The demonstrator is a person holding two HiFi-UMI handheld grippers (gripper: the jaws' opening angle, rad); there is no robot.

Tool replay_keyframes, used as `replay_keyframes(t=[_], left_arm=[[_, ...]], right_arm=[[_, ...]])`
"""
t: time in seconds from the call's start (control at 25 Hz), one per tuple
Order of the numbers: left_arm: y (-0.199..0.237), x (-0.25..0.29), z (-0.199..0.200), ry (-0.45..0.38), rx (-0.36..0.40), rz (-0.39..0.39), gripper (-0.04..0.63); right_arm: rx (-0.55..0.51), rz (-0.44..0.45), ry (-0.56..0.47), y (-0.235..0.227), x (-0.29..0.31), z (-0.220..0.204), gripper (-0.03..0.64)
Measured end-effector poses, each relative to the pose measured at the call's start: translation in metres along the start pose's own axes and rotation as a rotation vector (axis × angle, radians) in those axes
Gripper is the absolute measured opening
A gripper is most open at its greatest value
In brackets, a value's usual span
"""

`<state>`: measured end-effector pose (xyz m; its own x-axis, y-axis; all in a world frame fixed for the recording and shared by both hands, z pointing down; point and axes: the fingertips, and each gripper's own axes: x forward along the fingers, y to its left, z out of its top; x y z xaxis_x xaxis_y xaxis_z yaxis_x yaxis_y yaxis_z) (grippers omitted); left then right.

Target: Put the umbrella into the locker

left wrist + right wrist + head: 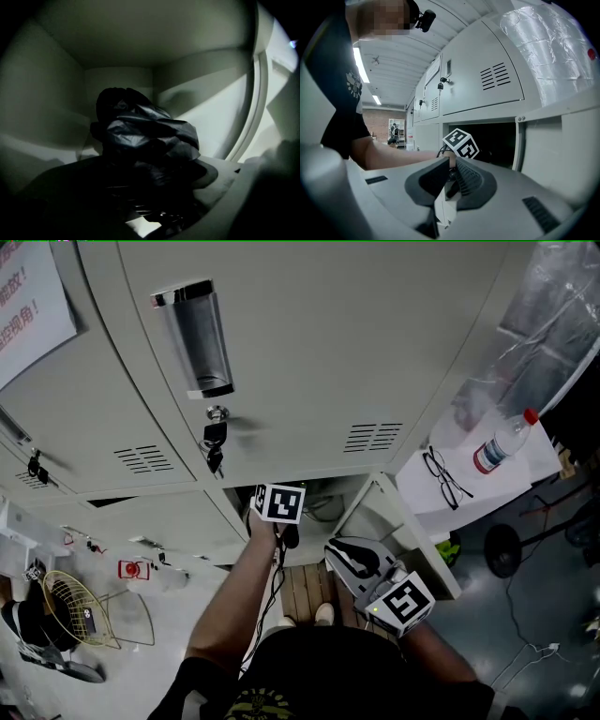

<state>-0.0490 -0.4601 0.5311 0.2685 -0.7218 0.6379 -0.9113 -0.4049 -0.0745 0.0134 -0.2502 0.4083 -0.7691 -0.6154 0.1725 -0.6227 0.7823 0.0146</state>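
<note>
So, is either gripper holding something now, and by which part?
The black folded umbrella lies between the jaws of the left gripper; a grip cannot be told. The right gripper holds nothing.

Umbrella [143, 133] seemingly inside locker [47, 93], toward rear.

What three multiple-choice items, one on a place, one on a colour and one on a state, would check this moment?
1. Where is the umbrella?
A) on the floor
B) inside the open locker compartment
C) on top of the lockers

2. What colour is the cap of the plastic bottle?
A) red
B) blue
C) green

3. How do the right gripper's jaws stand?
A) wide apart
B) clamped on the umbrella
C) together, empty

Answers: 1 B, the left gripper view shows it lying between the compartment's walls. 2 A, the head view shows a red cap. 3 C, the right gripper view shows the jaws meeting with nothing between them.
</note>
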Motion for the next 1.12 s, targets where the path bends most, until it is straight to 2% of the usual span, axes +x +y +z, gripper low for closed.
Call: replay_keyframes(t=[0.16,0.32,0.48,0.64,0.72,0.84,0.92,1.04,1.12], left_arm=[[0.0,0.0,0.004,0.017,0.075,0.043,0.405],[0.002,-0.002,0.006,-0.015,0.057,0.072,0.405],[0.001,-0.004,0.008,-0.074,0.006,0.072,0.405],[0.002,-0.002,0.007,-0.062,-0.005,0.05,0.405],[0.002,0.0,0.006,-0.039,0.007,0.035,0.419],[0.001,-0.001,0.012,-0.051,0.082,0.049,0.466],[0.0,0.0,0.014,-0.05,0.118,0.055,0.471],[-0.004,0.002,0.007,-0.026,0.101,0.023,0.471],[-0.008,-0.002,0.01,-0.047,0.089,0.002,0.471]], right_arm=[[0.0,0.008,-0.001,0.001,-0.001,0.0,0.035],[0.007,0.007,0.002,0.0,-0.004,-0.001,0.035],[0.013,0.011,0.004,0.001,-0.005,-0.003,0.035],[0.024,0.02,0.008,0.004,-0.006,-0.005,0.035],[0.028,0.024,0.01,0.005,-0.006,-0.007,0.035],[0.036,0.028,0.011,0.006,-0.007,-0.008,0.035],[0.04,0.031,0.009,0.006,-0.007,-0.008,0.035],[0.042,0.034,0.007,0.006,-0.007,-0.008,0.035],[0.044,0.036,0.008,0.006,-0.007,-0.009,0.035]])
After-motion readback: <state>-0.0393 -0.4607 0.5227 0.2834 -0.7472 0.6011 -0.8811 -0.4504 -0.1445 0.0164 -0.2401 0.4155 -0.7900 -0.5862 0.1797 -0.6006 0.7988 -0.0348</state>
